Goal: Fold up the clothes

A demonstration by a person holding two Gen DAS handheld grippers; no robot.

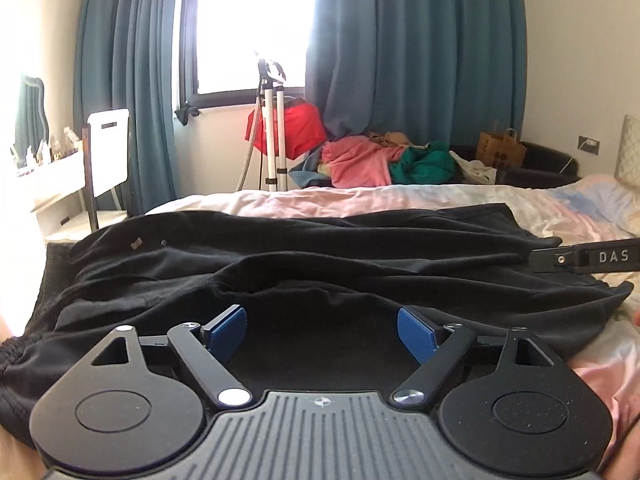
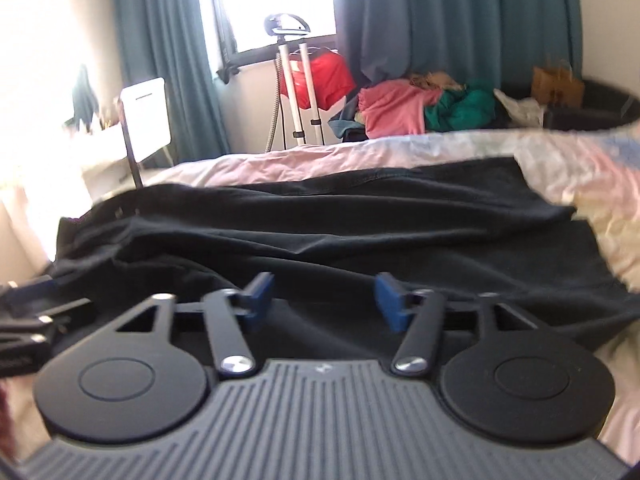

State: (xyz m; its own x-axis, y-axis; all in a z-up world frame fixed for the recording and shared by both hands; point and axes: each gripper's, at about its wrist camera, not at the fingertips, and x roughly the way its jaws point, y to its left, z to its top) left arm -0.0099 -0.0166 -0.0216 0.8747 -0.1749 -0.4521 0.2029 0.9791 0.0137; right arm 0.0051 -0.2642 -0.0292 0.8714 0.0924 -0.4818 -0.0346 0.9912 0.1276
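Rumpled black garment (image 1: 320, 248) lies spread in long folds across bed (image 1: 360, 196).

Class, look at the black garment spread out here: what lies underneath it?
The black garment lies on a bed with a pink and pastel sheet, which shows around its edges. Whatever is directly beneath the cloth is covered.

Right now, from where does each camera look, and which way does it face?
Left wrist: sits behind the open left claw, low over the black garment, facing the window; the right claw's finger enters at right.
Right wrist: sits behind the open right claw, same direction; the left claw shows at left.
Shared: garment, bed, window, clothes pile.
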